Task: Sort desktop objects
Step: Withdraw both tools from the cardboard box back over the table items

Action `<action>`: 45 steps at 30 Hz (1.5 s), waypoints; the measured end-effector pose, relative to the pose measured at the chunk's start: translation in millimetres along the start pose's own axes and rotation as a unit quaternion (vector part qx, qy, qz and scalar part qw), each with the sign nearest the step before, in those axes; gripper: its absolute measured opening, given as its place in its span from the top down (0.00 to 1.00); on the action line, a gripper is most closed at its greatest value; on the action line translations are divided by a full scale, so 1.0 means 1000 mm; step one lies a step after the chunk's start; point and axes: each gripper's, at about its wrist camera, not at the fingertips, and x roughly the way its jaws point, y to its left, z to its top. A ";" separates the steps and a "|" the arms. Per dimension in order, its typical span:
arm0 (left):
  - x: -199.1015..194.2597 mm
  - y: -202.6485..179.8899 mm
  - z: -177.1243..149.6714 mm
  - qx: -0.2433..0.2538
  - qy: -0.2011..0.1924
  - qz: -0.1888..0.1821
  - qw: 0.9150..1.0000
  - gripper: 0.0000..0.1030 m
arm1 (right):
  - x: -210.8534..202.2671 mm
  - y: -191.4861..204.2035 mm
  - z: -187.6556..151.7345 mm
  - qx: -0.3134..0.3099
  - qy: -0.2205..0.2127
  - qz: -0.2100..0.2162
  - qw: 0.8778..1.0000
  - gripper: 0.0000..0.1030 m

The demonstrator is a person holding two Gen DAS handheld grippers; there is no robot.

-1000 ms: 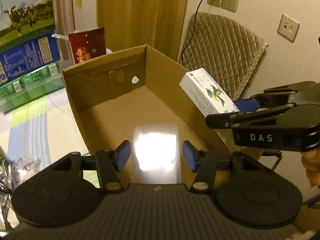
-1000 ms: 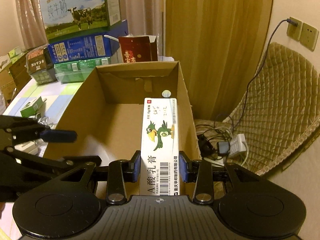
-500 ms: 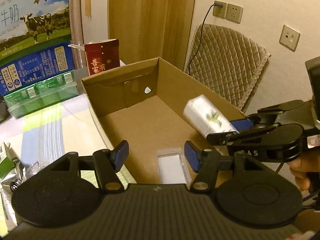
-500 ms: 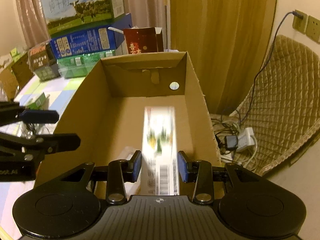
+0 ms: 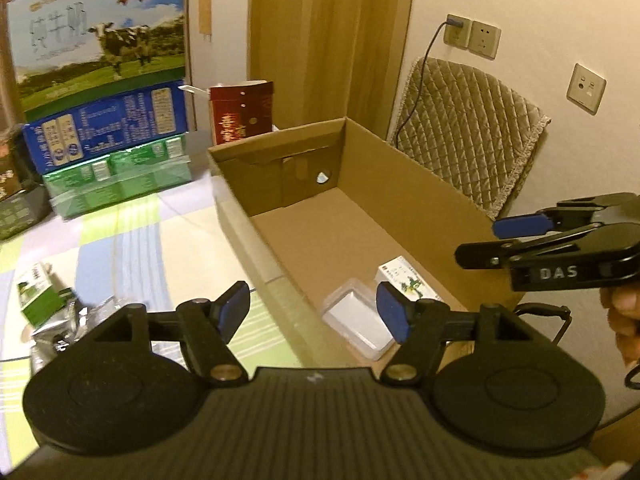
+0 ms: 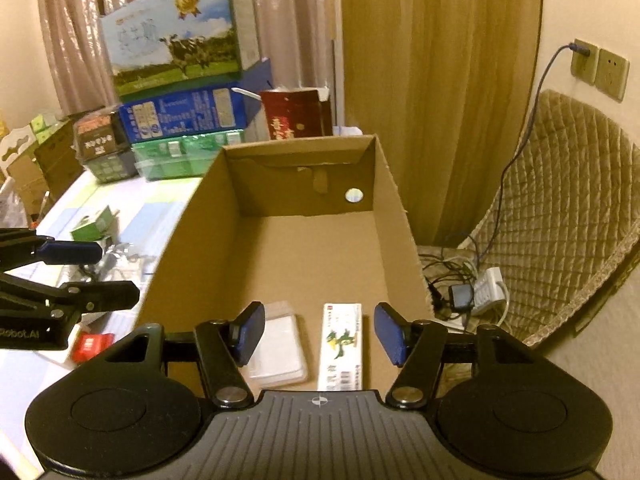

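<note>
An open cardboard box (image 6: 392, 216) (image 5: 400, 168) stands on the table. On its floor lie a white ointment carton with a green bird (image 6: 341, 346) (image 5: 408, 280) and, to its left, a clear flat plastic case (image 6: 278, 350) (image 5: 356, 320). My right gripper (image 6: 318, 330) hovers over the box's near end, its jaws opening with nothing pressed between them; it also shows from the side as the right gripper (image 5: 480, 240) in the left wrist view. My left gripper (image 5: 314, 310) hangs above the box's left wall, jaws opening and empty; the right wrist view shows the left gripper (image 6: 116, 272) at far left.
Loose on the tablecloth (image 5: 132, 240) left of the box lie a small green box (image 5: 36, 296), foil packets (image 5: 76, 316) and a red item (image 6: 92, 346). Stacked milk cartons (image 5: 100, 92) and a dark red box (image 5: 240, 112) stand behind. A quilted chair (image 6: 560, 216) and cables (image 6: 460, 292) are right.
The right gripper opened and the white ointment carton dropped from it onto the box floor. The left gripper drew back and up from the box and opened wider.
</note>
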 end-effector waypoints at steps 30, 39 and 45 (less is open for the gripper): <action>-0.160 0.074 -0.073 -0.030 -0.033 0.103 0.994 0.01 | -0.062 0.131 -0.037 -0.073 -0.010 0.056 0.996 0.02; -0.192 0.113 -0.107 -0.051 -0.024 0.141 0.988 0.01 | -0.059 0.164 -0.040 -0.092 -0.008 0.076 0.993 0.02; -0.199 0.134 -0.130 -0.077 -0.011 0.145 0.986 0.01 | -0.051 0.180 -0.041 -0.101 -0.002 0.083 0.991 0.02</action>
